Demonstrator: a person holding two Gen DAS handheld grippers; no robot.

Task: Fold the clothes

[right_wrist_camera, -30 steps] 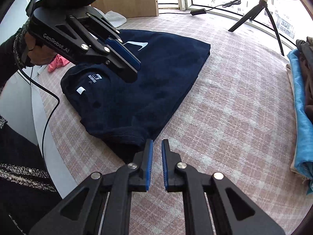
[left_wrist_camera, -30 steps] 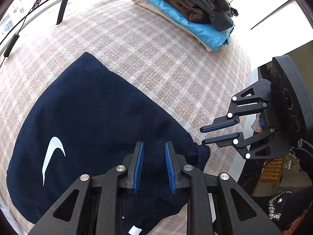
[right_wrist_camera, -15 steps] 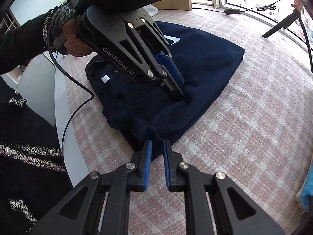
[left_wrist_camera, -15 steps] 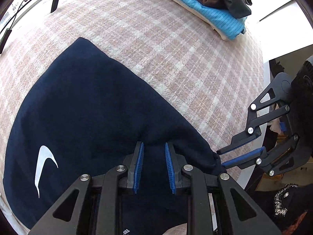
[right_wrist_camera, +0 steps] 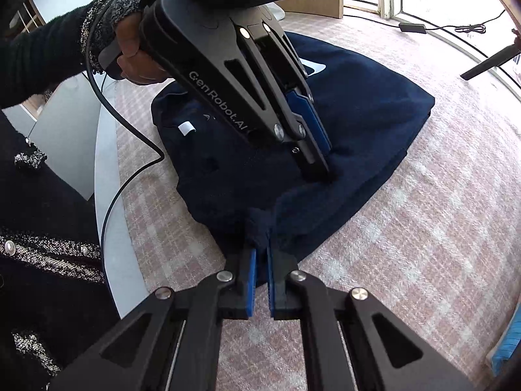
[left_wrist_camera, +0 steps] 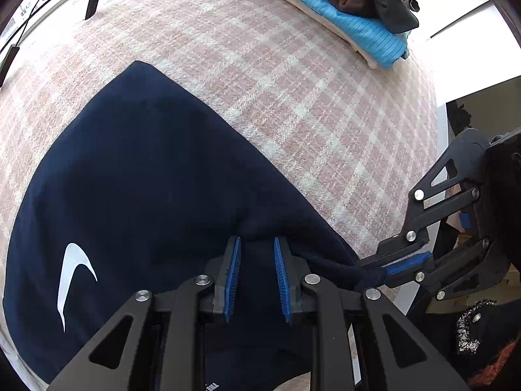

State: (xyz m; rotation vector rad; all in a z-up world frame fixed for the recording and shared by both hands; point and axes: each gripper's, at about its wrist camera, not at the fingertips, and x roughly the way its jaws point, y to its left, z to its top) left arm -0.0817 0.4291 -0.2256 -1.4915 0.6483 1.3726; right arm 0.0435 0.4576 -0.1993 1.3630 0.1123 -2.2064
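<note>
Right tongs (right_wrist_camera: 261,260) pinch navy sweatshirt (left_wrist_camera: 146,179) corner; left tongs (left_wrist_camera: 254,247) parted, pressing fabric.

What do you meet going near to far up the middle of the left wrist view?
Left hand-held gripper → navy sweatshirt → bare pink plaid cloth → stack of folded clothes.

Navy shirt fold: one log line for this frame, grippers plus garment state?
task: fold clothes | right gripper: shut on sleeve tip | left gripper: open, pressing down on navy shirt | shirt: flat on checked blanket | folded stack: far edge
</note>
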